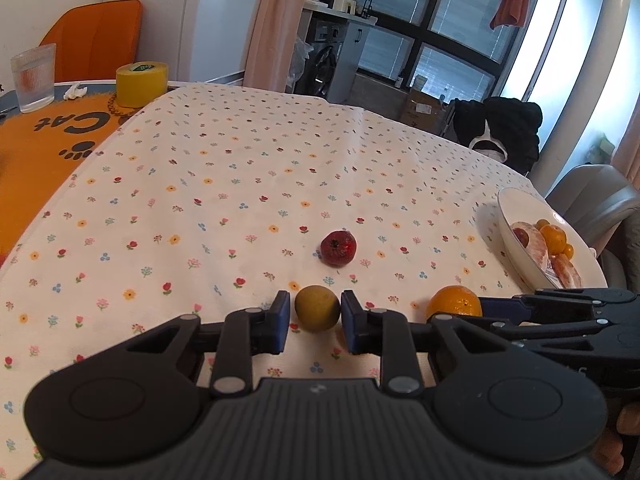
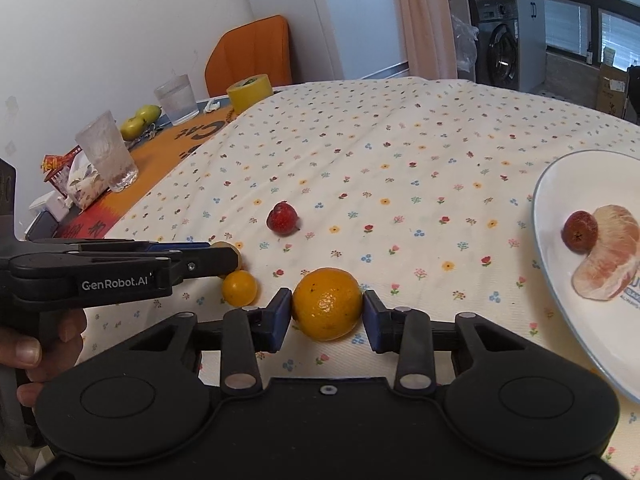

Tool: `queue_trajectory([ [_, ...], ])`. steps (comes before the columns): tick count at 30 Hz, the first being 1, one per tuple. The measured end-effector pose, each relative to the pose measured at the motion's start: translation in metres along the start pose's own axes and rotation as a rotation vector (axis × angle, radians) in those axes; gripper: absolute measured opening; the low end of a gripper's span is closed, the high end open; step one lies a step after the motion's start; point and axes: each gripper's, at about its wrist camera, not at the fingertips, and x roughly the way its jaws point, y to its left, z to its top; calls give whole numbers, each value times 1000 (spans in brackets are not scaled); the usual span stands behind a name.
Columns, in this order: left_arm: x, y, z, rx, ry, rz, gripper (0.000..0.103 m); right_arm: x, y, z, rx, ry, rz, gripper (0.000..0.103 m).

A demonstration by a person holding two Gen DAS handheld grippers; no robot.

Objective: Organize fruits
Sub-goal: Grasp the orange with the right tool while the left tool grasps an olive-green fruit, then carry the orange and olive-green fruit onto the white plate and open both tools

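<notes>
A yellow-green round fruit [image 1: 318, 308] sits on the flowered tablecloth [image 1: 240, 168] between the pads of my left gripper [image 1: 316, 318], which is shut on it. The right wrist view shows that gripper [image 2: 229, 258] side-on, mostly hiding the fruit [image 2: 231, 247]. My right gripper [image 2: 327, 316] is shut on a large orange [image 2: 327, 304], also seen from the left [image 1: 454, 302]. A small orange fruit [image 2: 239, 288] lies just left of it. A red fruit [image 1: 338, 248] [image 2: 283, 218] lies loose further out. The white plate [image 2: 540, 208] [image 1: 505, 216] at right holds peeled pomelo pieces, a red fruit and small oranges.
Far left are a yellow tape roll [image 1: 142, 84], ribbed glasses [image 2: 108, 156] [image 1: 34, 78], two pears [image 2: 140, 120] and a tissue pack [image 2: 82, 182] on an orange mat [image 1: 52, 136]. An orange chair [image 2: 250, 54] stands behind. A person's hand [image 2: 24, 352] holds the left gripper. The table edge runs just past the plate.
</notes>
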Motion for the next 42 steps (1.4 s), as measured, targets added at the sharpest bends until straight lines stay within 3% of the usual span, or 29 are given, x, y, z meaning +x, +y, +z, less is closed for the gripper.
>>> queue_trajectory([
  [8,8,-7,-2,9,11,0,22,-17,-7,1,8,-31,-18,36],
  [18,-7,-21,14,34,-50,6,22,-45,-22,6,19,-94,-57,36],
  [28,-10,-61,28,98,-92,-64,22,-75,-50,3,58,-143,-130,36],
  [42,4,-116,32,163,-89,-167,22,-107,-96,-11,132,-181,-244,36],
])
